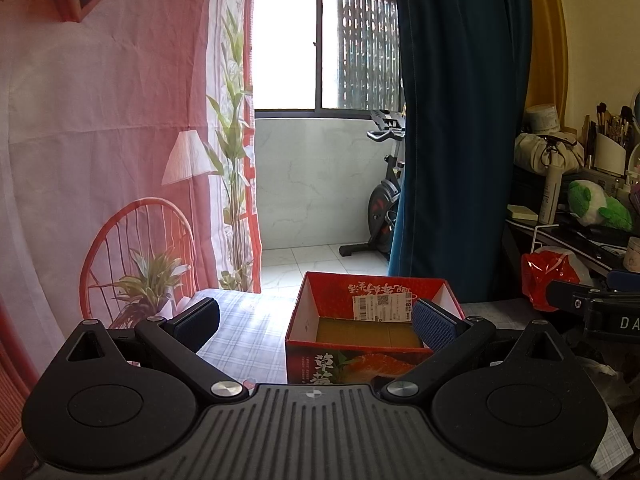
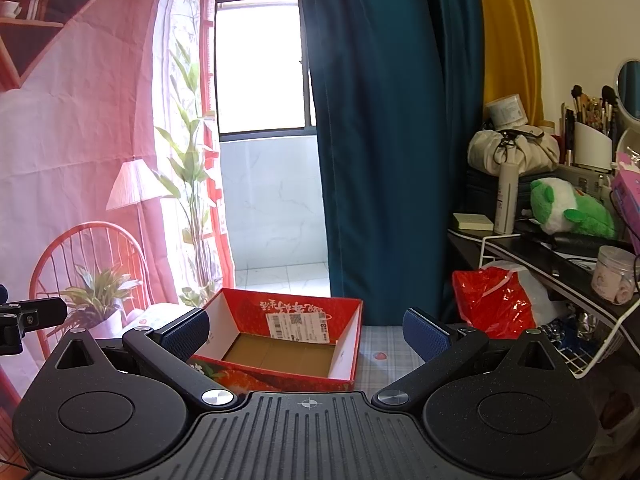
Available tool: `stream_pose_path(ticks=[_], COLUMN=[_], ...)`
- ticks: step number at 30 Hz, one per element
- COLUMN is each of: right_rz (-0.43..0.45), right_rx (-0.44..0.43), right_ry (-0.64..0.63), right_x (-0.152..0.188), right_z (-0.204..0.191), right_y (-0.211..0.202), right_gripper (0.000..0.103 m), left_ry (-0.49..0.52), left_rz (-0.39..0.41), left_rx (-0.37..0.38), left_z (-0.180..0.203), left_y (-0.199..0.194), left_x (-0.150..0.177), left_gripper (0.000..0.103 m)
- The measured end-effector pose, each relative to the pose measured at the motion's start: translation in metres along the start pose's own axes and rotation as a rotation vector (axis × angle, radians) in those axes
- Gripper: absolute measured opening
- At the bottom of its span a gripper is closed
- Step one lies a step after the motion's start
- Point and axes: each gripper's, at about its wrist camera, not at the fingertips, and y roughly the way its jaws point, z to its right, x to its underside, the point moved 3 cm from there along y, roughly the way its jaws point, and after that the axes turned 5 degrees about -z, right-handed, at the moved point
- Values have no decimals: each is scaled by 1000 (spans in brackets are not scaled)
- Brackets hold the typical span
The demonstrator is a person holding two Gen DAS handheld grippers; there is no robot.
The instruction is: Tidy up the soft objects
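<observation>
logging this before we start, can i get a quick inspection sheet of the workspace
surface: table with a pale checked cloth
job's things: red cardboard box open and empty on the table; green and white plush toy on the side shelf
clutter: red plastic bag, spray bottle, brush holder, cloth pouch, jar
grippers: left gripper open, holding nothing; right gripper open, holding nothing
cables: black cords on the shelf, ends hidden
surroundings: blue curtain, pink printed backdrop, window, exercise bike
</observation>
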Motion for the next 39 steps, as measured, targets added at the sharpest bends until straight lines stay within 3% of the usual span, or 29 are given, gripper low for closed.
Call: stream_pose_path(ticks=[16, 23, 30, 35, 39], right_rz=[-3, 6, -25, 27, -42], right_rx=[2, -44, -58, -115, -86], right_ry=[1, 22, 61, 79, 79], right_x=[0, 4, 15, 38, 66], right_z=[0, 3, 9, 15, 18], right_y=[1, 1, 18, 37, 68], right_gripper=[103, 103, 103, 103, 103], left_ry=[-13, 20, -11, -44, -122], left_rz=[-7, 5, -34, -19, -65], left_rx=[-10, -110, -33, -8, 36], left_z=[-1, 4, -2, -5, -12], left_y=[1, 1, 18, 38, 66], left_x=[1, 2, 13, 31, 49], left_gripper=[103, 103, 103, 103, 102])
